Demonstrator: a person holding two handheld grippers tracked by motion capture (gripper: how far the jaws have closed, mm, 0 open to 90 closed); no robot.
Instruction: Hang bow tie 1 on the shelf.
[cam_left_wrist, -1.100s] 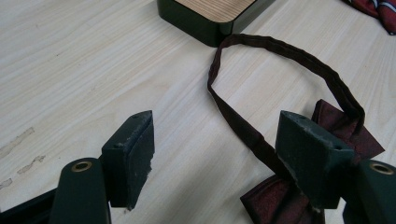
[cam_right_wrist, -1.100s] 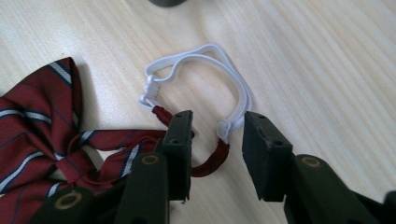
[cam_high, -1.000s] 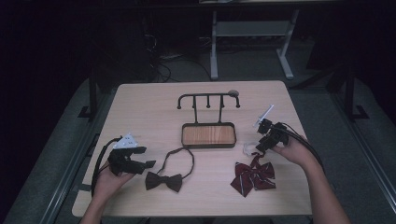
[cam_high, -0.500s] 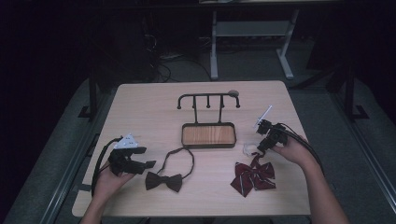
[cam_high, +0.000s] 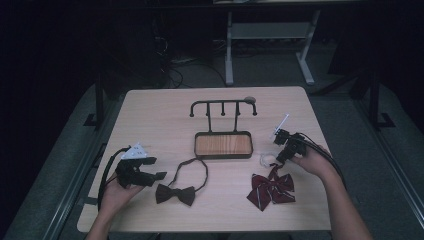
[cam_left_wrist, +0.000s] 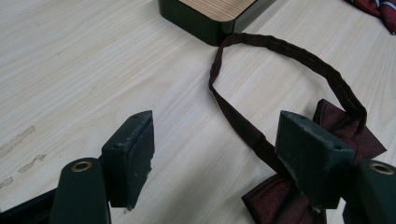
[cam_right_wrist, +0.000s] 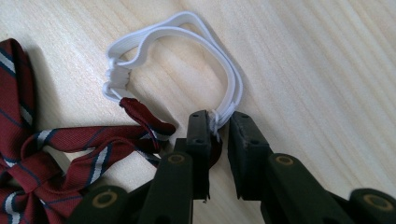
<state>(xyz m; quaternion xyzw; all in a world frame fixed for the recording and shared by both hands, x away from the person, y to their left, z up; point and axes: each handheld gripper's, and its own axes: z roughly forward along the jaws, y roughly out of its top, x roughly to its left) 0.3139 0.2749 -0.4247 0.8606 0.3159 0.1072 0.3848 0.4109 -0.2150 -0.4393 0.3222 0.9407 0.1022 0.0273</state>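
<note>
Your right hand-held gripper (cam_right_wrist: 218, 122) has just been closing and is now pinching the white elastic loop (cam_right_wrist: 187, 56) of the striped bow tie (cam_right_wrist: 51, 158) lying beside its jaws, likely to lift it toward the hook stand (cam_high: 223, 107). Your left hand-held gripper (cam_left_wrist: 217, 154) is waiting wide open over the dark bow tie (cam_left_wrist: 285, 196), holding nothing.

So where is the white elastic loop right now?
The white elastic loop lies on the table's right side in the high view, just above the striped bow tie, with the right gripper's jaws closing on its strand.
</note>
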